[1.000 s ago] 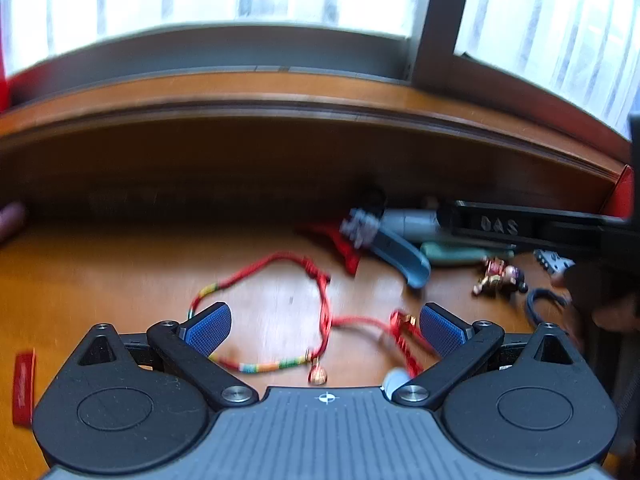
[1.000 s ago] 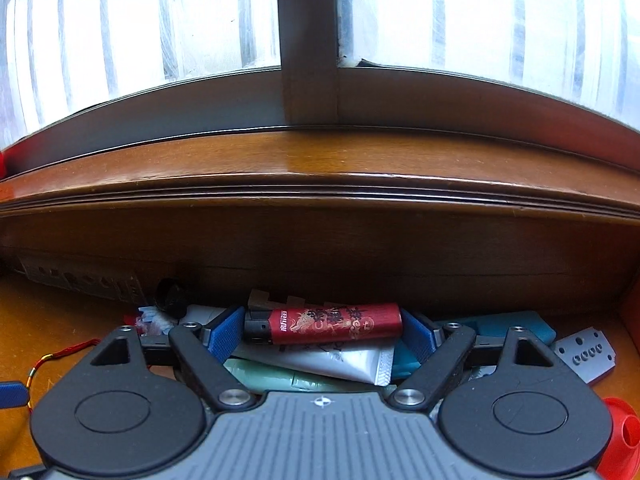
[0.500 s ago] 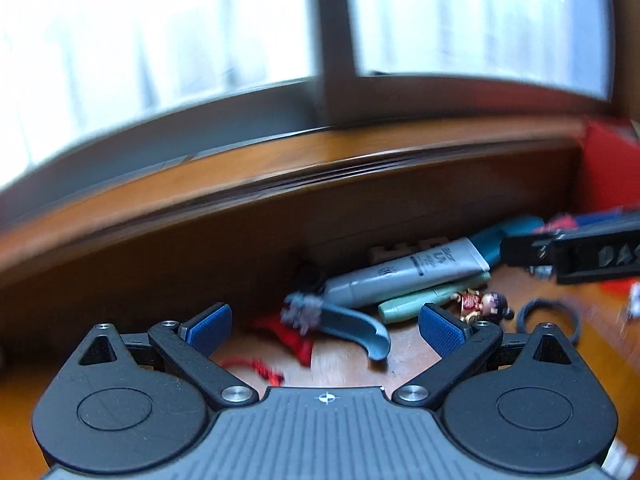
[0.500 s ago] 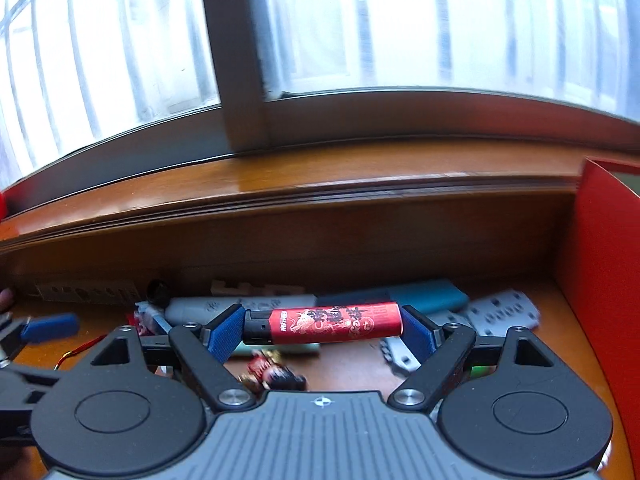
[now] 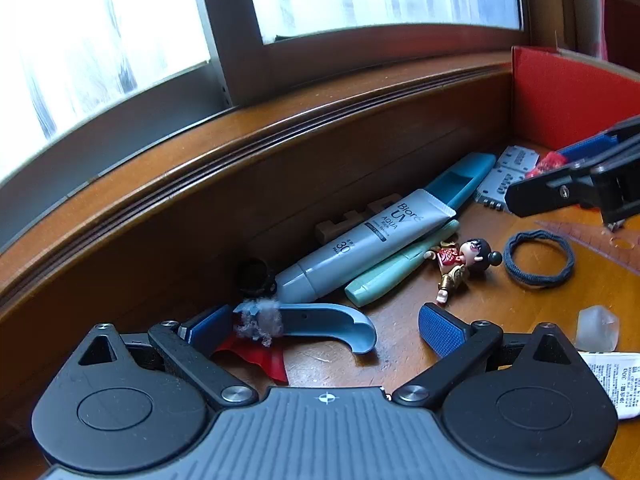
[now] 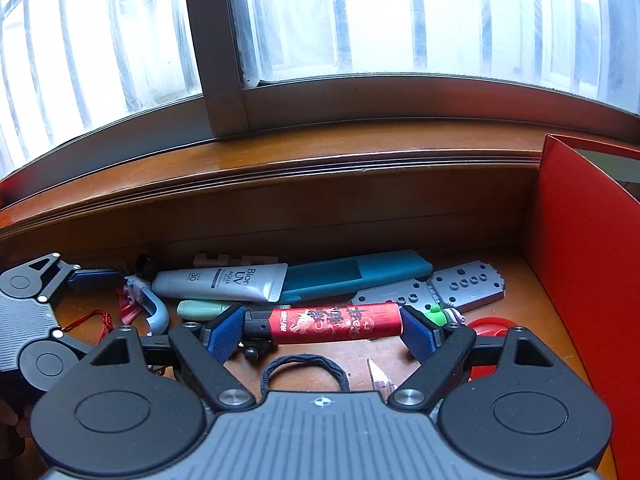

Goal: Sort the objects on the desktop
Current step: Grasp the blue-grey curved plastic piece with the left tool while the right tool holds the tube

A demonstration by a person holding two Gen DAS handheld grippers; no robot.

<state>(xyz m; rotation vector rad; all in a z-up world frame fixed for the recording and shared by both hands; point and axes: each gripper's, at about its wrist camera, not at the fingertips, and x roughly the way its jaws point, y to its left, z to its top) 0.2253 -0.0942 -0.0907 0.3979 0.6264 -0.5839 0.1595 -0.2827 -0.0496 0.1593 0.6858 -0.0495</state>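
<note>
My right gripper (image 6: pixel 326 326) is shut on a red lighter (image 6: pixel 334 324), held lengthwise between the blue pads above the desk. My left gripper (image 5: pixel 320 328) is open and empty, its pads on either side of a curved blue plastic piece (image 5: pixel 332 322) with grey fluff and a red scrap (image 5: pixel 260 356). Beyond it lie a grey sunscreen tube (image 5: pixel 368 240), a mint tube (image 5: pixel 400 270), a teal case (image 5: pixel 460 182), a small toy figure (image 5: pixel 460 262) and a dark hair tie (image 5: pixel 538 258). The right gripper shows at the right edge (image 5: pixel 580 184).
A red box wall (image 6: pixel 584 280) stands at the right. Grey perforated plates (image 6: pixel 440 286), a red round lid (image 6: pixel 492 326) and a red cord (image 6: pixel 100 320) lie on the wooden desk (image 5: pixel 500 312). A wooden sill (image 6: pixel 320 176) and window close the back. A translucent cap (image 5: pixel 598 328) lies front right.
My left gripper swung right from the red bracelet cord to the pile and now frames the curved blue piece. My right gripper carried the lighter right, toward the red box.
</note>
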